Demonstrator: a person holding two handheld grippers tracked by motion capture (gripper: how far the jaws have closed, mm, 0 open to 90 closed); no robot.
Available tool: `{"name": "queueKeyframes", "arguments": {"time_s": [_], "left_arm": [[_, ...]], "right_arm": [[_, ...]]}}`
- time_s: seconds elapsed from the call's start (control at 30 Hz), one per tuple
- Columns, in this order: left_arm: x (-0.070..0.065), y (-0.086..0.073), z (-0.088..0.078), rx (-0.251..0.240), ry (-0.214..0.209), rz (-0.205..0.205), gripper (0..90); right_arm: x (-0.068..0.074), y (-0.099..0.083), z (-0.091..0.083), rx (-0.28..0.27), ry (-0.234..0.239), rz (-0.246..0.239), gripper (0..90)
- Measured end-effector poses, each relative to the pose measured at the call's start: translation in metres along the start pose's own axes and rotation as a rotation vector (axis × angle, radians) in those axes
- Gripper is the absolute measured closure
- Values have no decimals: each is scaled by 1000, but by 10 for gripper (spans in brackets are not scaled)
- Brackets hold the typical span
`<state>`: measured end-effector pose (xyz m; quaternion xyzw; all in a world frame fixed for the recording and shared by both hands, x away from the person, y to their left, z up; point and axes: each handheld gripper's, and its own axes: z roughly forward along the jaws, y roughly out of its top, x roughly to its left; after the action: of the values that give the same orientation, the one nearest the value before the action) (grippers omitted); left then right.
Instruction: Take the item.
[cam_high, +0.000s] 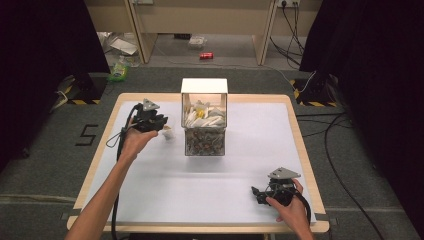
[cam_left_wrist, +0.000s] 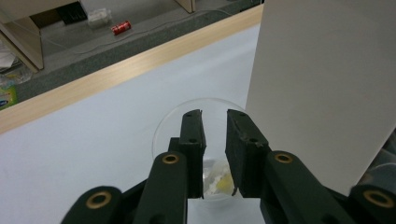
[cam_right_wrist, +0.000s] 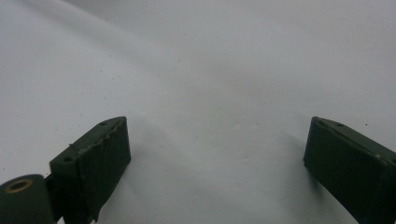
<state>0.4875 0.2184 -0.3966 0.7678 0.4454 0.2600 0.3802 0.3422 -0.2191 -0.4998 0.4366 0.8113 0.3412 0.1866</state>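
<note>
My left gripper (cam_high: 159, 123) hangs over a small clear cup (cam_high: 169, 134) standing left of a tall box (cam_high: 204, 131). In the left gripper view its jaws (cam_left_wrist: 215, 114) point down into the cup (cam_left_wrist: 164, 127) with a narrow gap between them, pressing on nothing. A small white and yellow packet (cam_left_wrist: 218, 181) lies at the cup's bottom, under the gap. My right gripper (cam_high: 257, 195) rests low at the table's near right with its jaws wide apart. Its own view shows the jaws (cam_right_wrist: 217, 140) over bare white table with nothing between them.
The box has a clear front and a white raised lid (cam_high: 204, 86); it holds several white packets above a layer of darker bits. Its white wall (cam_left_wrist: 322, 84) stands close beside the cup. The white table (cam_high: 250, 150) has a wooden rim. A red can (cam_high: 206, 56) lies on the floor beyond.
</note>
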Motion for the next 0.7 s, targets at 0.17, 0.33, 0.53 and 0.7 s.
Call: {"name": "queueKeyframes", "arguments": {"time_s": [0.17,0.33,0.53,0.7], "left_arm": [[3,2,-7,-26,6,-13,737],[5,2,-11,-33,7,-18,734],[4,1,-14,-37,-3,-18,722],[5,-1,-17,-48,-18,-36,667]], "right_arm": [[0,0,0,1,0,0,79],[0,0,0,0,0,0,79],[0,0,0,1,0,0,79],[0,0,0,1,0,1,79]]}}
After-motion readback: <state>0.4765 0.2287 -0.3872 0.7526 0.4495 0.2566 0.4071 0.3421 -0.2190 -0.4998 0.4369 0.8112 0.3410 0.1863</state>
